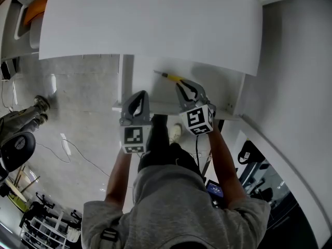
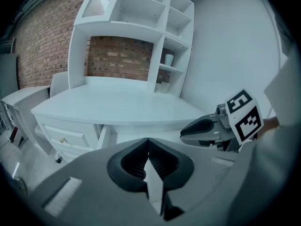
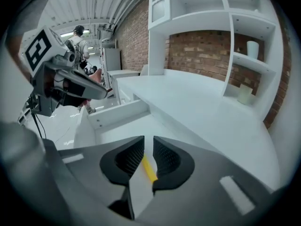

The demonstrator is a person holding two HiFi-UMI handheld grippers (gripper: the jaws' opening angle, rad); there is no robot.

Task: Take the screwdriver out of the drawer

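Observation:
A screwdriver (image 1: 171, 77) with a yellow handle lies in the open white drawer (image 1: 150, 90) under the desk top. My right gripper (image 1: 180, 85) hovers just short of its handle, jaws a little apart and touching nothing. In the right gripper view the yellow handle (image 3: 149, 169) shows through the narrow gap of the right gripper (image 3: 148, 138), down on the drawer floor (image 3: 117, 128). My left gripper (image 1: 141, 93) is over the drawer's left front part, shut and empty; its tips meet in the left gripper view (image 2: 148, 141).
The white desk top (image 1: 150, 25) overhangs the drawer. A hutch with shelves and a cup (image 2: 169, 59) stands on it against a brick wall. Small drawers (image 2: 70, 138) sit at the desk's left. A chair (image 1: 15, 149), cables and another person's feet (image 1: 39, 107) are on the floor.

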